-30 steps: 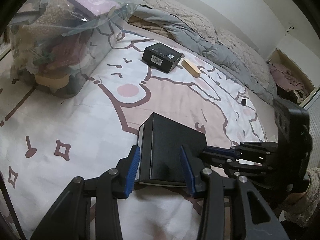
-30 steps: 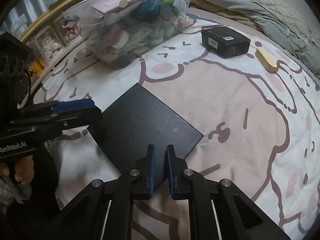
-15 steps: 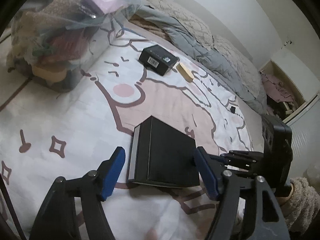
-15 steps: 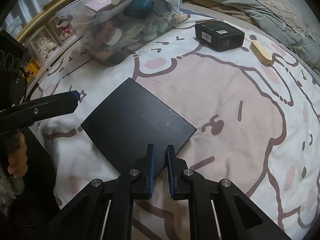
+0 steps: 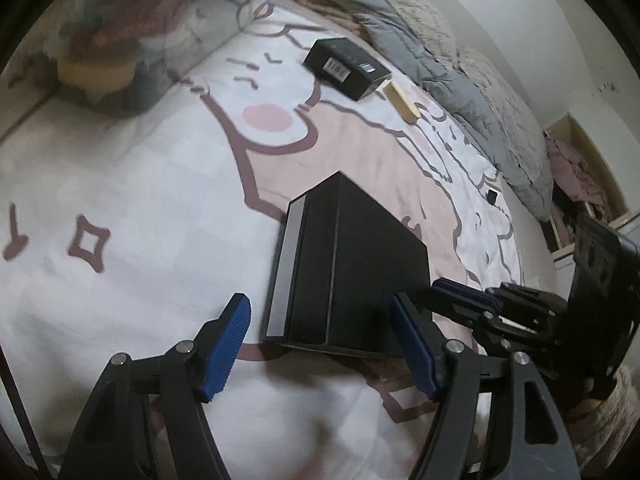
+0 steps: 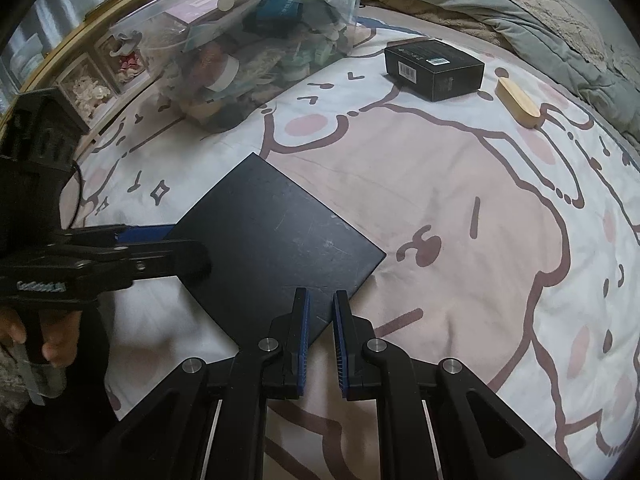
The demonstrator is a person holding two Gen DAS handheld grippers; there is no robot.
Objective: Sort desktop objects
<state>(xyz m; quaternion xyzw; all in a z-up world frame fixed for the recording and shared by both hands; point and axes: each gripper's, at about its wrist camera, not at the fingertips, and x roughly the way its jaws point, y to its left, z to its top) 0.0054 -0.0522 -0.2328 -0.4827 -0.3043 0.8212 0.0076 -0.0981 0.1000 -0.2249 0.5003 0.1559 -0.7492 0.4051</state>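
Observation:
A large flat black box [image 5: 348,272] lies on the cartoon-print bedsheet [image 5: 140,208]. My left gripper [image 5: 324,346] is open, its blue pads standing wide on either side of the box's near end without pressing it. From the right wrist view the same box [image 6: 276,236] shows its scuffed top, and the left gripper [image 6: 176,248] reaches in at its left corner. My right gripper [image 6: 321,340] is shut, fingertips over the box's near corner with nothing between them; it also appears beside the box as the right gripper [image 5: 464,300].
A small black carton with a barcode [image 6: 434,68] and a wooden block [image 6: 518,104] lie farther back on the sheet. A clear plastic bin full of items [image 6: 240,40] stands at the back left. A grey duvet [image 5: 440,60] borders the far side.
The left gripper's jaws spread from a narrow gap over the box's near edge to wide, and it sank closer to the box. The right gripper stayed still.

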